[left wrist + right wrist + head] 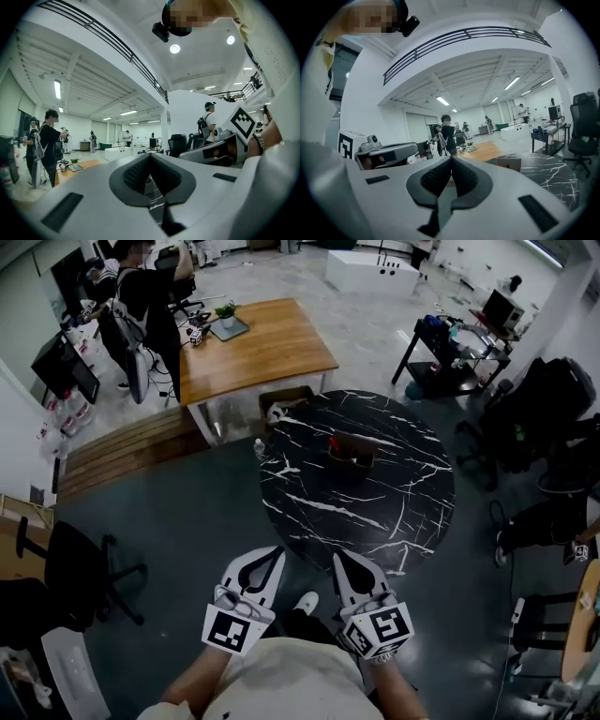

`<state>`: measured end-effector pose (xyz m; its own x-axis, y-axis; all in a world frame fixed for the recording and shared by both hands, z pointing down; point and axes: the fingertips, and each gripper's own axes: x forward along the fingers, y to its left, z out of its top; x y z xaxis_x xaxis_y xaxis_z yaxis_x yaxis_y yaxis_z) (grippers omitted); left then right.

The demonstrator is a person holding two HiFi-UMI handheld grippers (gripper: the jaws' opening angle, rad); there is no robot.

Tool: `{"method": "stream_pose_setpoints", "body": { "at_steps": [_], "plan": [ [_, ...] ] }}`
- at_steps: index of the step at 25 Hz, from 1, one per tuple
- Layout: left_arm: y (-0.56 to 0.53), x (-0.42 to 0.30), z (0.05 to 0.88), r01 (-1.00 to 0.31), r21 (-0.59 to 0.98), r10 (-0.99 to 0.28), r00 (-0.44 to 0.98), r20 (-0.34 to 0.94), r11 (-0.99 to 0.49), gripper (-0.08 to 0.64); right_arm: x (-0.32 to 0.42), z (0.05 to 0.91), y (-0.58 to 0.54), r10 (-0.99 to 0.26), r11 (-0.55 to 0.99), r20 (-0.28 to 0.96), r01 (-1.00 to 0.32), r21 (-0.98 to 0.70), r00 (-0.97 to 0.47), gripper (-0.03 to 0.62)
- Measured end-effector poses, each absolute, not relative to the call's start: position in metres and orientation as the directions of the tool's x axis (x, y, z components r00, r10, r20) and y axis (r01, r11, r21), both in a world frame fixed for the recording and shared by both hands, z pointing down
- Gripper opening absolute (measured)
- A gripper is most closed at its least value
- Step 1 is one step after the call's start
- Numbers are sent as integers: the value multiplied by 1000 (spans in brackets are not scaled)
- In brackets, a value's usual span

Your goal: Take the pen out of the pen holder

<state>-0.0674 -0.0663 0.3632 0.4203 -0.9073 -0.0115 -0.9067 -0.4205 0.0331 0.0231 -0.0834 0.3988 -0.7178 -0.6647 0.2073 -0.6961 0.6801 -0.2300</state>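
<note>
Dark floor is seen beneath two tools held close to the body: the left hand-held gripper and the right hand-held gripper are both closed tip to tip, with nothing between the jaws. Further out a round black marbled bench is seen. Near its middle is a brown pen holder, well apart from both grippers. A red pen is stood in it, its long axis judged roughly upright and its upper end clear of the rim. It is expected to be light, stiff and rather slippery, so the exposed upper shaft should be pinched and drawn straight up. A wooden bench lies beyond.
</note>
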Motion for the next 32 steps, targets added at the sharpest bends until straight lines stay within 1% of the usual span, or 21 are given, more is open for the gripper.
{"method": "stream_pose_setpoints", "body": {
  "at_steps": [5, 11, 18, 23, 32],
  "plan": [
    [-89, -47, 363, -907, 38, -907, 420, -10, -420, 12, 40, 402, -107, -658, 684, 208, -690, -237, -724, 17],
    [-124, -36, 368, -893, 40, -894, 448, -8, -448, 12, 60, 406, -137, -692, 647, 216, -724, -239, -689, 17],
    [-189, -29, 391, -846, 59, -848, 531, -13, -530, 12, 78, 425, -182, -751, 548, 286, -803, -234, -595, 17],
    [-246, -31, 418, -782, -11, -780, 620, 89, -623, 12, 74, 430, -219, -778, 482, 328, -844, -236, -536, 17],
    [-332, -42, 454, -761, 31, -757, 649, 78, -648, 12, 65, 437, -275, -814, 396, 376, -897, -198, -443, 17]
  ]
}}
